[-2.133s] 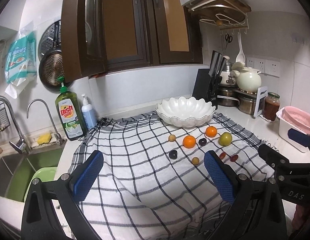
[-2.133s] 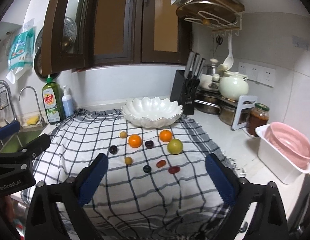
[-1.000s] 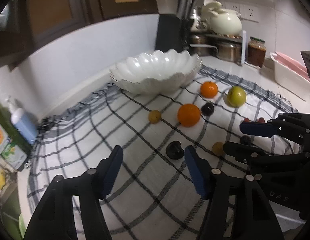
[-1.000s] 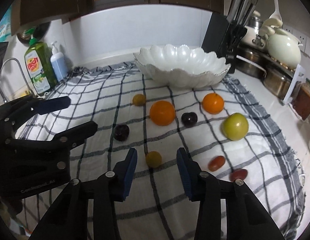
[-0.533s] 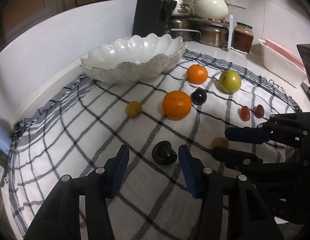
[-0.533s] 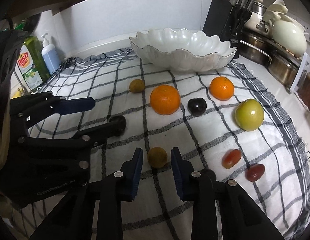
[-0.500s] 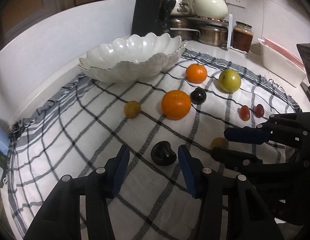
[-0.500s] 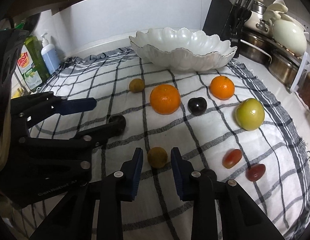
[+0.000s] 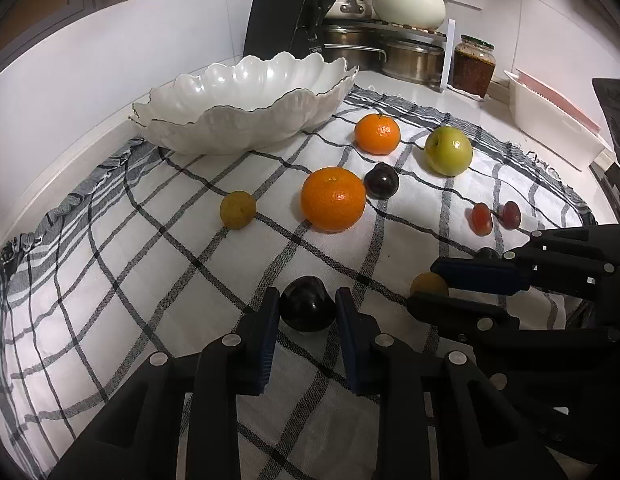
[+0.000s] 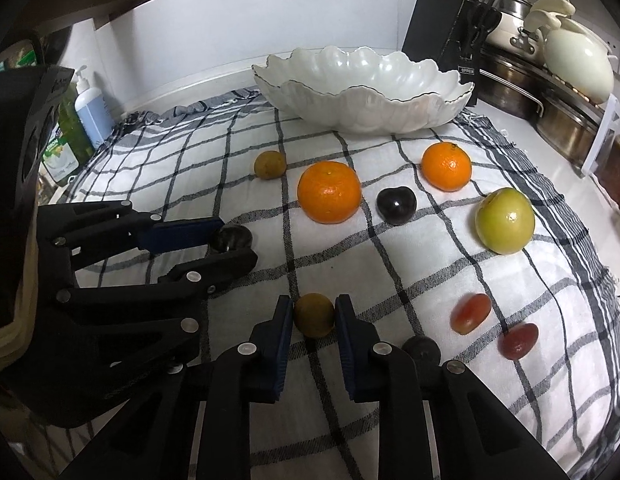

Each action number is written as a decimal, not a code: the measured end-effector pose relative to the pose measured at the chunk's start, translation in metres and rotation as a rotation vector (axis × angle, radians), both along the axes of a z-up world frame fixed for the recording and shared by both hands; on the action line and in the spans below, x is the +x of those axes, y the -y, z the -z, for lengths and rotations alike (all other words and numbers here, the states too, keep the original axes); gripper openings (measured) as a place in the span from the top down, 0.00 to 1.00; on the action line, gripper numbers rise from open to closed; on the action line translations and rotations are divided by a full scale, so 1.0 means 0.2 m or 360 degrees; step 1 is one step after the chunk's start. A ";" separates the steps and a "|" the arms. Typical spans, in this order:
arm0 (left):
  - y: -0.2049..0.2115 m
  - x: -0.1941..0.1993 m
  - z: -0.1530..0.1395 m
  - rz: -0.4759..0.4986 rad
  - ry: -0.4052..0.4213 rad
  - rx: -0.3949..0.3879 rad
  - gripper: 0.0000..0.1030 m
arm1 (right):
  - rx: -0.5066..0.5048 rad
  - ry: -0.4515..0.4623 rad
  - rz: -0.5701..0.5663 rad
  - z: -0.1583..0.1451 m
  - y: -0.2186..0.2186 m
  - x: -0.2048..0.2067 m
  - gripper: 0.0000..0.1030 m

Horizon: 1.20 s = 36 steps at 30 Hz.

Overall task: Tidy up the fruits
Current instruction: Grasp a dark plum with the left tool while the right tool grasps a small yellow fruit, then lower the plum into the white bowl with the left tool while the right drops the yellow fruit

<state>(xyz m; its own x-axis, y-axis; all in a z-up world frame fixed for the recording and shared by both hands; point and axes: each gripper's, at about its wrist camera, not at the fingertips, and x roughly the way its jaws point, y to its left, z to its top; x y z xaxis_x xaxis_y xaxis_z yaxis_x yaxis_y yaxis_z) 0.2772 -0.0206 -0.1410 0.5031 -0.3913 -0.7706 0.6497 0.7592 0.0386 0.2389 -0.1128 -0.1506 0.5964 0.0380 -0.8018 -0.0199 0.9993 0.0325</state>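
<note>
Several fruits lie on a checked cloth (image 9: 110,300) in front of a white scalloped bowl (image 9: 246,108). My left gripper (image 9: 306,312) has its blue pads against both sides of a dark plum (image 9: 307,309) on the cloth. My right gripper (image 10: 313,316) has its pads against a small yellow-brown fruit (image 10: 314,314). Beyond them lie a big orange (image 9: 333,199), a smaller orange (image 9: 377,134), a green apple (image 9: 448,151), a second dark plum (image 9: 381,181), a second yellow-brown fruit (image 9: 238,209) and two red grapes (image 9: 481,218). The bowl is empty.
A knife block (image 9: 282,16), steel pots (image 9: 406,60), a jar (image 9: 473,65) and a pink-and-white drainer (image 9: 550,120) stand right of the bowl. Soap bottles (image 10: 90,112) stand at the cloth's left end. A small dark fruit (image 10: 422,347) lies beside my right gripper.
Both grippers have come down to the cloth and narrowed: the left now closes on the dark plum, the right on the small yellow-brown fruit.
</note>
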 end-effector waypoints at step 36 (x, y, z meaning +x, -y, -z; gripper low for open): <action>0.05 -0.09 -0.51 -0.0522 0.0313 -0.0233 0.73 | 0.0020 0.0461 -0.0204 -0.48 0.25 0.03 0.78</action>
